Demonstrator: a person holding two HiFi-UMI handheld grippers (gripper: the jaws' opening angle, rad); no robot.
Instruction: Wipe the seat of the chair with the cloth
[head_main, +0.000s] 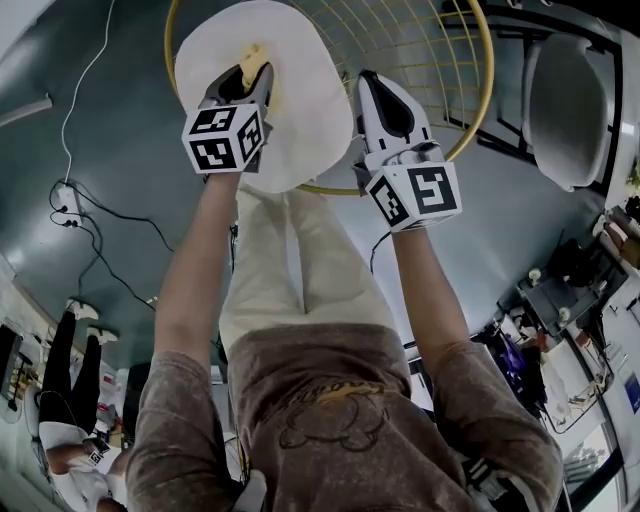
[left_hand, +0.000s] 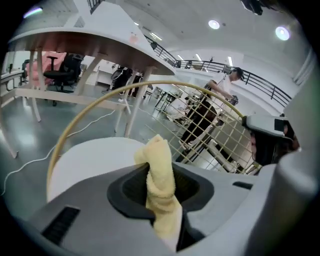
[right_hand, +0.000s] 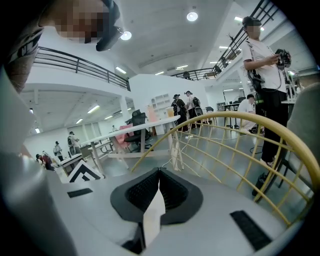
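Note:
The chair has a round white seat (head_main: 300, 130) inside a yellow ring (head_main: 478, 110) with a yellow wire back (head_main: 420, 50). My left gripper (head_main: 255, 74) is over the far part of the seat, shut on a yellow cloth (head_main: 253, 58). In the left gripper view the cloth (left_hand: 157, 155) stands bunched between the jaws of the left gripper (left_hand: 162, 181), with the seat (left_hand: 90, 160) beyond it. Contact between cloth and seat cannot be made out. My right gripper (head_main: 368, 82) hangs at the seat's right edge, shut (right_hand: 159, 176). A white sliver shows in its seam.
A white cable (head_main: 90, 230) and a power strip (head_main: 65, 200) lie on the grey floor at left. Another white chair (head_main: 570, 110) stands at right, with cluttered desks (head_main: 560, 300) below it. A person (right_hand: 262, 75) stands close behind the chair's ring (right_hand: 240, 120). A white table (left_hand: 100, 45) is nearby.

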